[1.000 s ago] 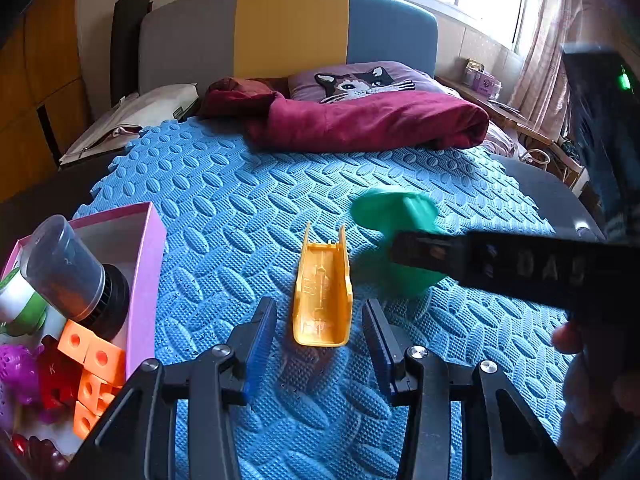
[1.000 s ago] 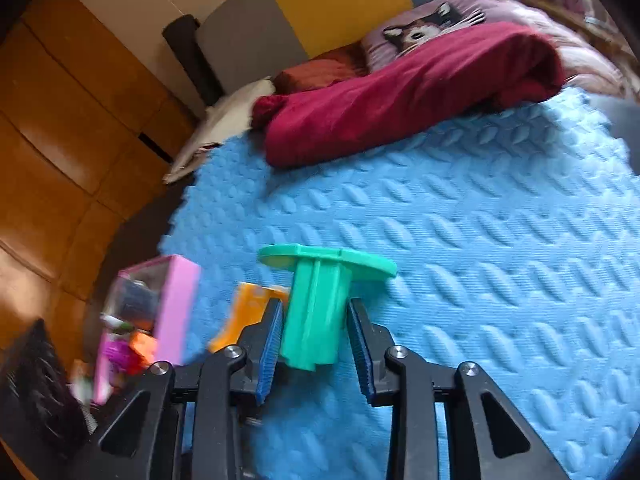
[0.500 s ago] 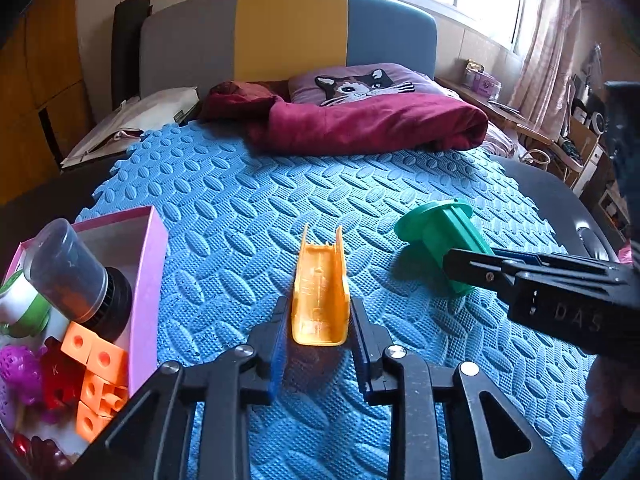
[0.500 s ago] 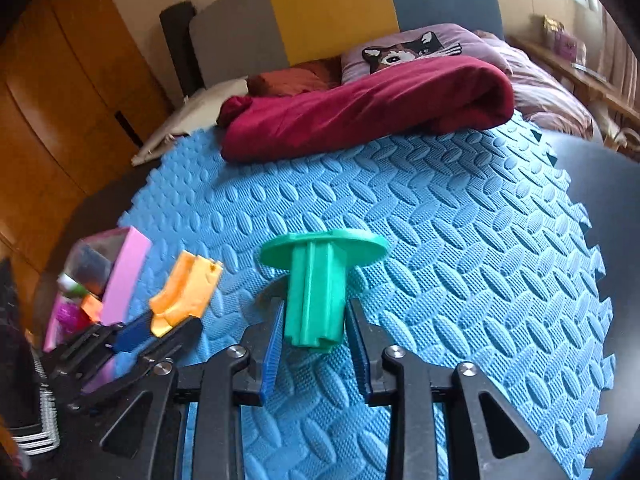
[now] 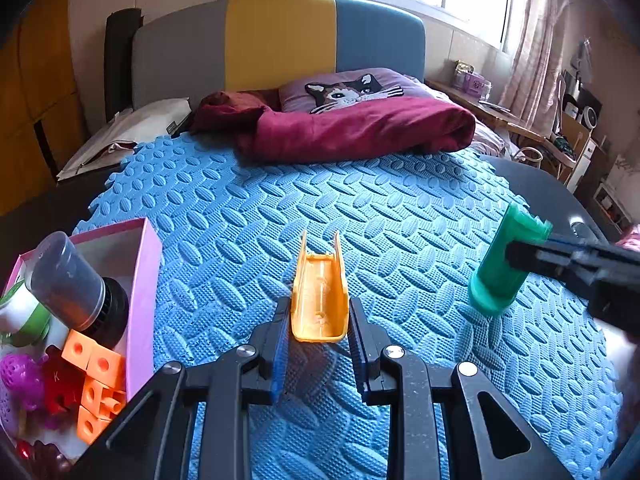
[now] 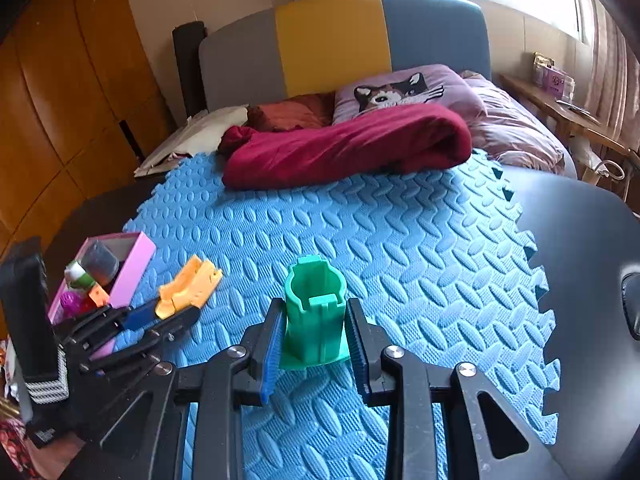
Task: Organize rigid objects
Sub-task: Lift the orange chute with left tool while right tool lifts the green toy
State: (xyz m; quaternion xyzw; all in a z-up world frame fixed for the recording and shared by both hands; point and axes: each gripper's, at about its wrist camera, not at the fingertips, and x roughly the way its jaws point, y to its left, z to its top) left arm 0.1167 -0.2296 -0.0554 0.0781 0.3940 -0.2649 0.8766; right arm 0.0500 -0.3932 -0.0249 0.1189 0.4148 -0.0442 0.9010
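An orange trough-shaped plastic piece (image 5: 319,294) lies on the blue foam mat (image 5: 360,208). My left gripper (image 5: 318,330) is shut on its near end. It also shows in the right wrist view (image 6: 188,286). A green flanged plastic cylinder (image 6: 316,318) stands flange-down on the mat, and my right gripper (image 6: 314,338) is shut on its sides. In the left wrist view the green cylinder (image 5: 504,268) is at the right with the right gripper on it.
A pink box (image 5: 144,280) at the left holds a dark jar (image 5: 74,284), orange blocks (image 5: 94,364) and other small toys. A maroon blanket (image 5: 360,130) and cat pillow (image 5: 344,90) lie at the mat's far edge. Dark table (image 6: 580,260) lies to the right.
My left gripper closed on the orange piece. My right gripper turned the green cylinder over, moved it to the right and set it flange-down on the mat.
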